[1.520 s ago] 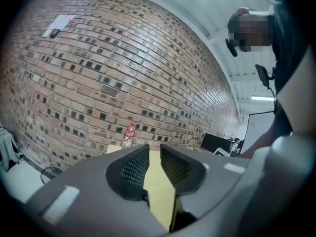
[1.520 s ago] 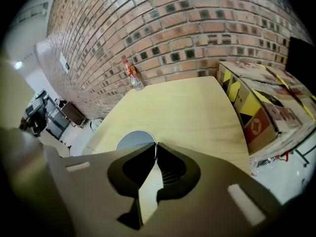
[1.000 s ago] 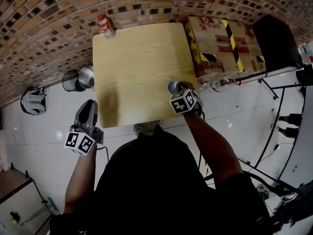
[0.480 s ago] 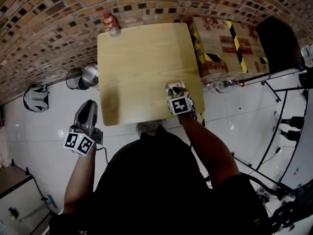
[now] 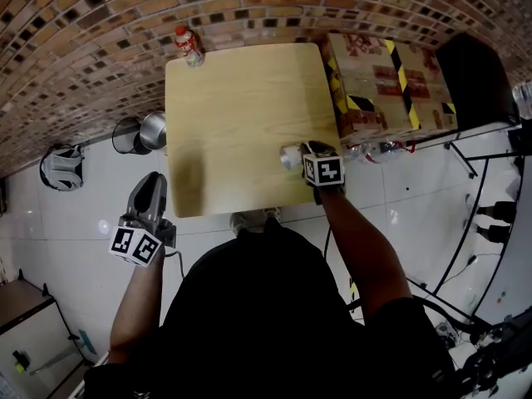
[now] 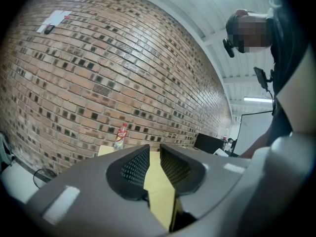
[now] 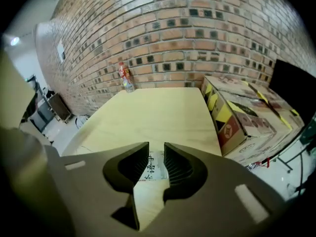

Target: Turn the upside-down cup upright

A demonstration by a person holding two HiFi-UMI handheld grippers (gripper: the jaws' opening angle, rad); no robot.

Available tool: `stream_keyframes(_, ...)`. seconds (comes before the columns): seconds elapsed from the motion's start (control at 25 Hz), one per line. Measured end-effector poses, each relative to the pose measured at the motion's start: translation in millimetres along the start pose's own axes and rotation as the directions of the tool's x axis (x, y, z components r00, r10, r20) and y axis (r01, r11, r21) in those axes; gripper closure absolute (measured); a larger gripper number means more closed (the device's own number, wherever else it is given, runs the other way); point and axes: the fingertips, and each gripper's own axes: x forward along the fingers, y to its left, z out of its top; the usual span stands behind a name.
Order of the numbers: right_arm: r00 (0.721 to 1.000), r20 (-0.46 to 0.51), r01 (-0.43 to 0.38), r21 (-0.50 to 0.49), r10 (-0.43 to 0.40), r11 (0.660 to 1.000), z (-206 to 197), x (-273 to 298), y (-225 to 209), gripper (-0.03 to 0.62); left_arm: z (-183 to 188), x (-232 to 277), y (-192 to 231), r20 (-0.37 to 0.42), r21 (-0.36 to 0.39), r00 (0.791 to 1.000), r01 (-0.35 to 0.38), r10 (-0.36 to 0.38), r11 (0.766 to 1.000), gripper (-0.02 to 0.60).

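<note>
Right tool [image 7: 155, 152], jaws opening round the white printed cup [image 5: 288, 157] near the counter's [image 5: 233, 98] right edge, should clear both pads before backing straight off, lest it tip the cup, whose uprightness I cannot confirm; left tool [image 6: 154, 154] hangs parted, empty, off the counter.

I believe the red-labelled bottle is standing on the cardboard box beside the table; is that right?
Not quite: the red-labelled bottle stands on the wooden table, at its far left corner, not on the cardboard box beside it. The head view shows this.
</note>
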Motion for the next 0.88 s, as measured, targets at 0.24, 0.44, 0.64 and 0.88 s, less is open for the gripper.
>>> stream_keyframes(0.24, 0.982, -0.127, -0.131, 0.092, 0.142, 0.987, -10, 20, -13, 0.430, 7, 7, -2, 0.006, 0.011, 1.000, -0.008, 0.007, 1.000, 0.518)
stream_keyframes(0.44, 0.967, -0.155, -0.176, 0.173, 0.203, 0.969, -20, 28, -10, 0.416, 10, 11, -3, 0.008, 0.012, 1.000, -0.017, 0.017, 1.000, 0.518)
stream_keyframes(0.64, 0.963, -0.183, -0.159, 0.198, 0.196, 0.967, -36, 28, -12, 0.469, 13, 14, -7, 0.014, 0.009, 1.000, -0.018, 0.017, 1.000, 0.518)
stream_keyframes(0.88, 0.974, -0.105, -0.166, 0.278, 0.202, 0.946, -40, 18, -18, 0.467, 10, 14, -9, 0.008, 0.008, 1.000, -0.006, 0.006, 1.000, 0.518)
